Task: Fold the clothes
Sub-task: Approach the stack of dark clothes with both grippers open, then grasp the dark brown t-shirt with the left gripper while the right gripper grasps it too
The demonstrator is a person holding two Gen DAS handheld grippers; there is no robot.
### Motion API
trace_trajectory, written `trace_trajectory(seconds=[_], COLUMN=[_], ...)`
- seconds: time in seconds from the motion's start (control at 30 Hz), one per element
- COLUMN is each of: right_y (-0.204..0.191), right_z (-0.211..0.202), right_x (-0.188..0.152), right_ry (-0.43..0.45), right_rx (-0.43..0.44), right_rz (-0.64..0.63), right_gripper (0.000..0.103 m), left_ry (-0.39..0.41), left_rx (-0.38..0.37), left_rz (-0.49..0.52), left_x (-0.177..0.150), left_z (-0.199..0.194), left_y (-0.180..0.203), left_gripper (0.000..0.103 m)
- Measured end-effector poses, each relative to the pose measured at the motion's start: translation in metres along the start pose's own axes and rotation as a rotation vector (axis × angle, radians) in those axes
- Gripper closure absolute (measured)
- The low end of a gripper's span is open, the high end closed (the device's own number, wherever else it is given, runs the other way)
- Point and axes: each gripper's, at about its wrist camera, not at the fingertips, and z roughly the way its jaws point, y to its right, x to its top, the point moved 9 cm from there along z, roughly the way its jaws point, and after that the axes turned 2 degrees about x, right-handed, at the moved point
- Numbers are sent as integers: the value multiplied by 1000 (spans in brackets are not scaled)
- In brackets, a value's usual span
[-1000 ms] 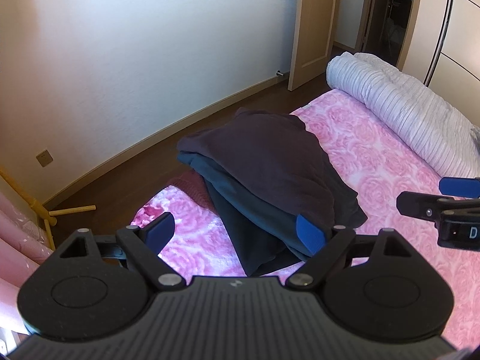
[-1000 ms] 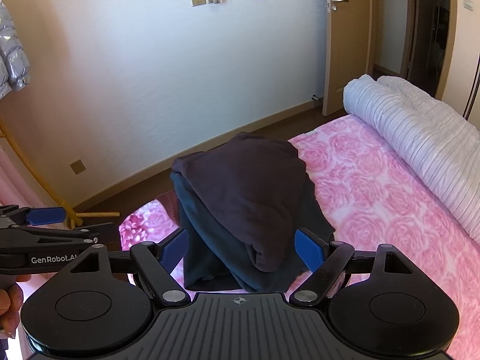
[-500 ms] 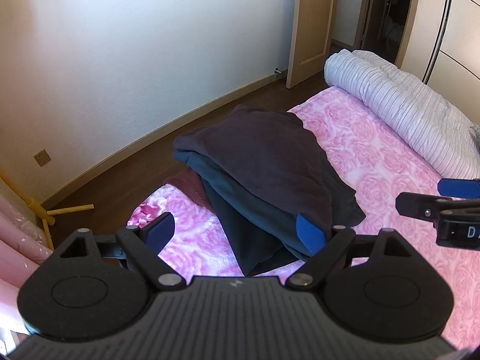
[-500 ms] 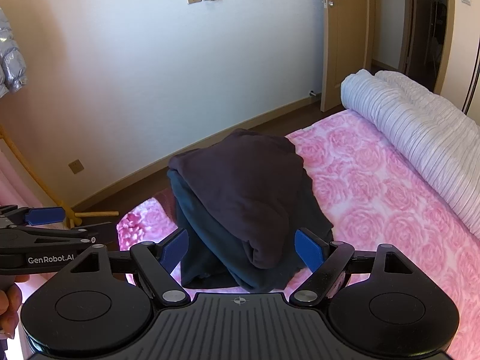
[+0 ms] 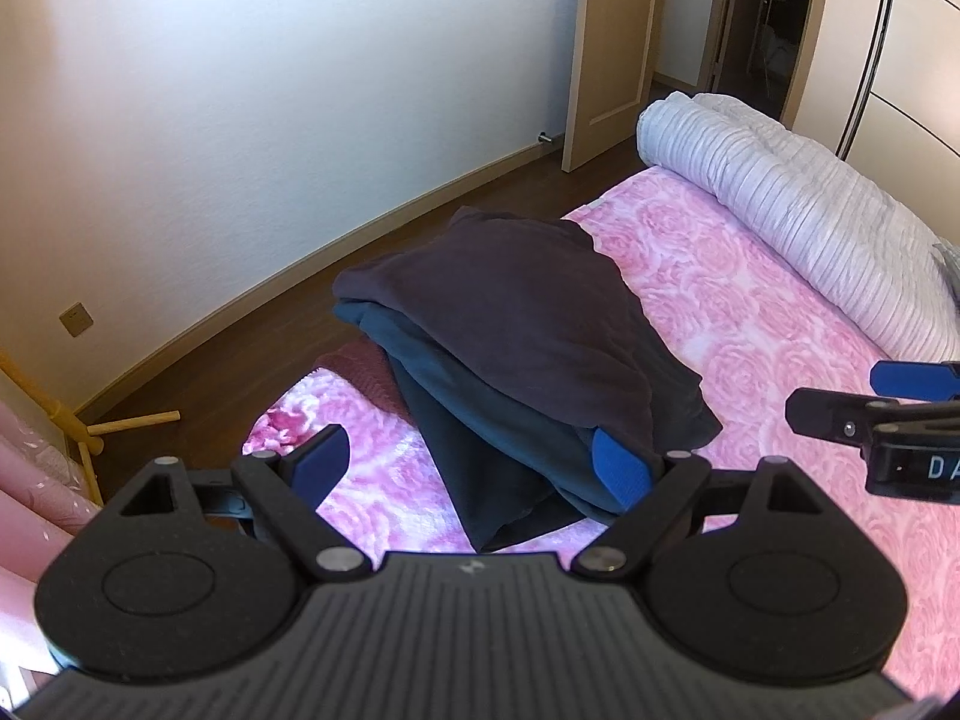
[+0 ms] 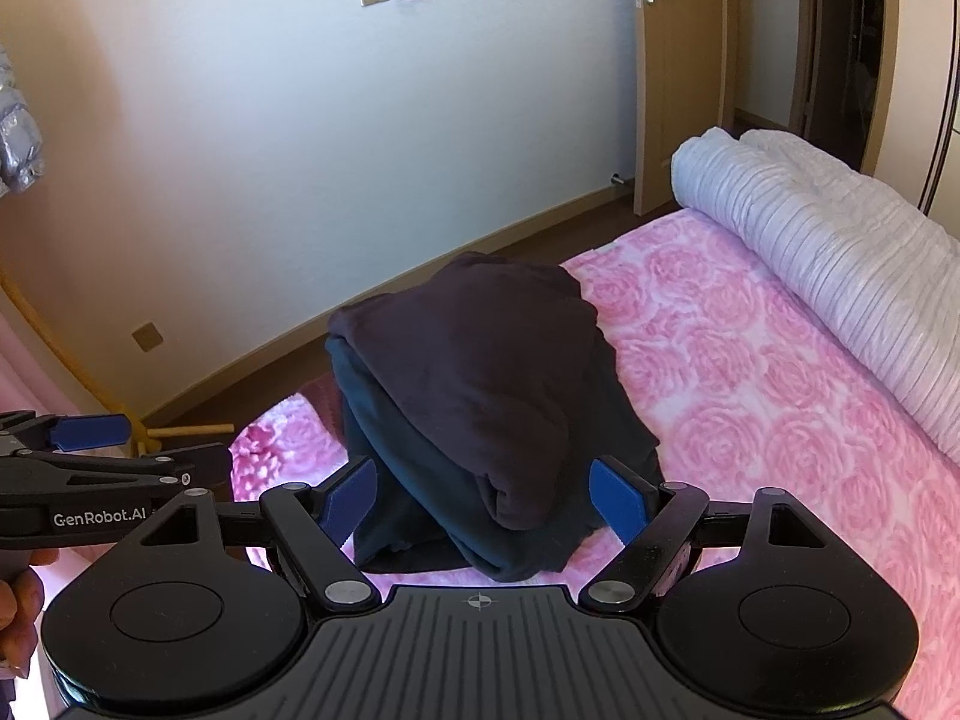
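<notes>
Hovering above the folded clothes on the bed, both the left gripper and right gripper gape wide, empty.

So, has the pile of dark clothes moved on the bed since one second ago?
No. The pile lies at the same bed corner, unchanged against the rose print.

Folded clothes stack on bed near its foot corner, rolled duvet well apart at right, door behind.
</notes>
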Motion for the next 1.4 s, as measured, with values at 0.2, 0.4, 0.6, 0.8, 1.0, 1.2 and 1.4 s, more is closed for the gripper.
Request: trace_trajectory(seconds=[0.2,0.4,0.6,0.8,1.0,1.2,1.4], right_y=[1,2,5,7,11,18,29], right_z=[-1,-2,-3,-3,-2,14,58], right_x=[-2,-4,-3,-2,-4,-10,-7], right_ry=[-1,3,0,-1,-9,-24,-59], right_rx=[0,4,4,3,9,14,-23], right_rz=[-2,-4,7,11,14,-6,-49], right_gripper=[22,21,21,21,21,21,21], left_ry=[-1,1,-2,-1,-4,-1,-31], left_rx=[-6,-5,-8,-10,-11,-33,-48], left_rz=[1,-2,9,12,11,78,263], left_x=[-1,-1,0,2,1,1,21], left_z=[-2,-3,-2,-1,2,24,98], left_y=[2,1,7,10,6,-6,-29], left_gripper=[17,17,17,17,17,17,17])
